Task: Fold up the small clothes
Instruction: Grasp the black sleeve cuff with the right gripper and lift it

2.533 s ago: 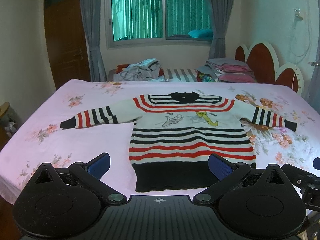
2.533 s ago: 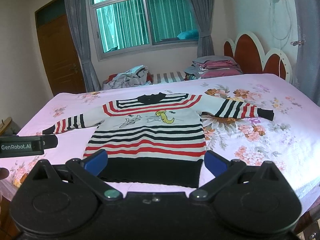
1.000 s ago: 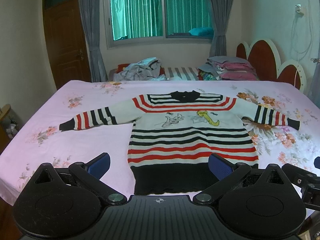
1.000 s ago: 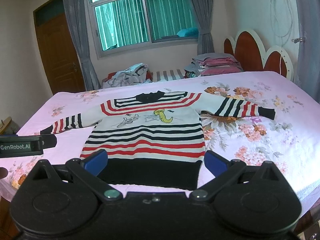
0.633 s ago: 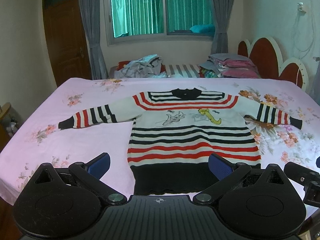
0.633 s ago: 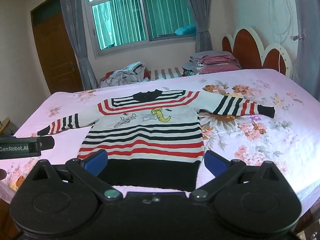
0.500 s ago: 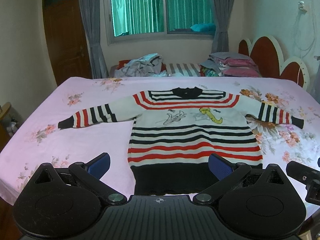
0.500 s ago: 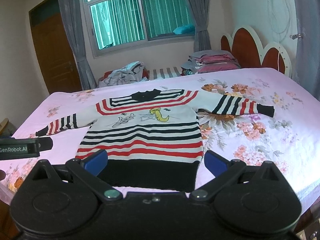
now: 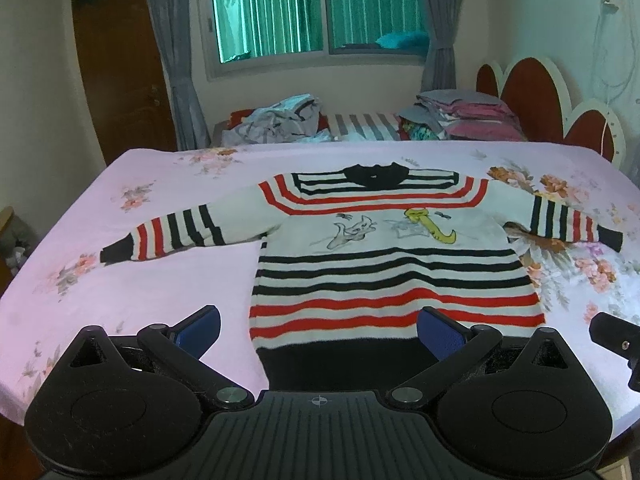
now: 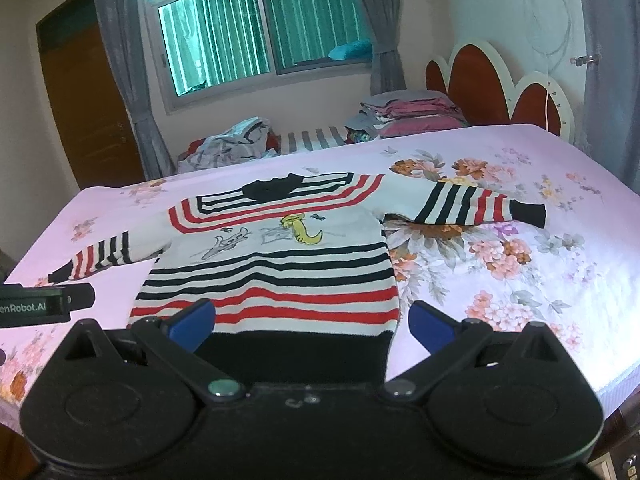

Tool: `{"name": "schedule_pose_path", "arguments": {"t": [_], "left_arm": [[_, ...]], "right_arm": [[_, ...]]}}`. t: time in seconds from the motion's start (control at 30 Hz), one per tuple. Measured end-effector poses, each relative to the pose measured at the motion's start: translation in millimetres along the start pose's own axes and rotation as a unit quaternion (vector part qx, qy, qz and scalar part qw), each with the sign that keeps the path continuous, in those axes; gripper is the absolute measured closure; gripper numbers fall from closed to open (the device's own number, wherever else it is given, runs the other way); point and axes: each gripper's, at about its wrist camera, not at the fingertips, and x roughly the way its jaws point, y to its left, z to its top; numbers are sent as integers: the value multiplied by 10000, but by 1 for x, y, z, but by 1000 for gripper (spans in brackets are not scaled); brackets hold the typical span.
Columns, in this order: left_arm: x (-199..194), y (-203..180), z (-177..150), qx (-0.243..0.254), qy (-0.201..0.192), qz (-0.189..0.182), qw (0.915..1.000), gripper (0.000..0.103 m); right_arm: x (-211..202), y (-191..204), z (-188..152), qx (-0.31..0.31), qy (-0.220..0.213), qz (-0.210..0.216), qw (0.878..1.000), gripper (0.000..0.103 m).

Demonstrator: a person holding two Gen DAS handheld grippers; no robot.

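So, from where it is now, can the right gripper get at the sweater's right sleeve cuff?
Probably yes. The right gripper is open and empty, and the sleeve cuff lies flat on the bed sheet with only bare sheet between them. It would have to move forward and to the right.

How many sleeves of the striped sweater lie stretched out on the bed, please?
2. The left striped knit sleeve reaches toward the bed's left edge; the right striped knit sleeve lies over the flower print. None seems hidden.

Bedspread [image 9: 120, 280] around the sweater [image 9: 392, 272] seemingly lies bare.
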Motion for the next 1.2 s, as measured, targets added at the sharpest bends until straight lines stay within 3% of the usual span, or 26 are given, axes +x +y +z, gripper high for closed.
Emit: {"name": "schedule_pose_path", "arguments": {"t": [0.83,1.03,1.2], "left_arm": [[175,28,81,161,406,-377,9983,0],[206,19,90,95,548,-364,9978,0],[233,-5,93,68,600,-303,9977,0]], "right_arm": [[123,10,53,608,130,-994,9931,0],[143,-15,64,696,155,-1149,9908,0],[168,-60,76,792,223,-1253,9887,0]]}}
